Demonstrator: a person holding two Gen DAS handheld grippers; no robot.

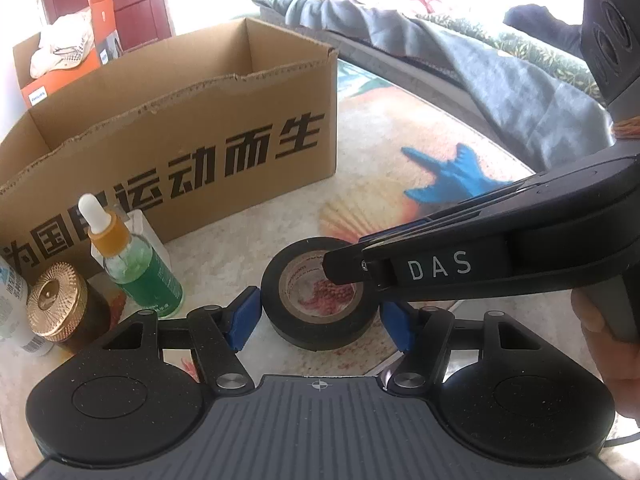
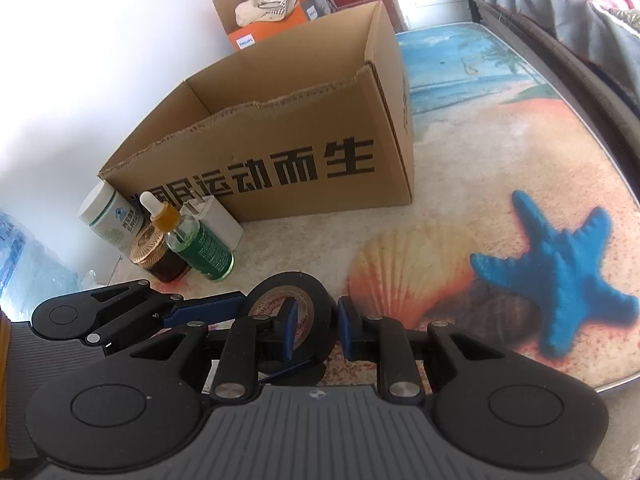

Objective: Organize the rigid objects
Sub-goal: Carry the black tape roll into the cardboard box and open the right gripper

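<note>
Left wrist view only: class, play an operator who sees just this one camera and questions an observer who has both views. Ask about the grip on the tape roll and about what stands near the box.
Operator: Do the right tongs really hold the tape roll? Their tip blocks my sight.
Observer: Yes. They pinch the roll's wall, with one finger inside the hole and one outside.
Operator: What is the white container cut off at my left edge?
Observer: It is a round jar with a white lid and a green band under the lid. It stands upright beside the cardboard box.
</note>
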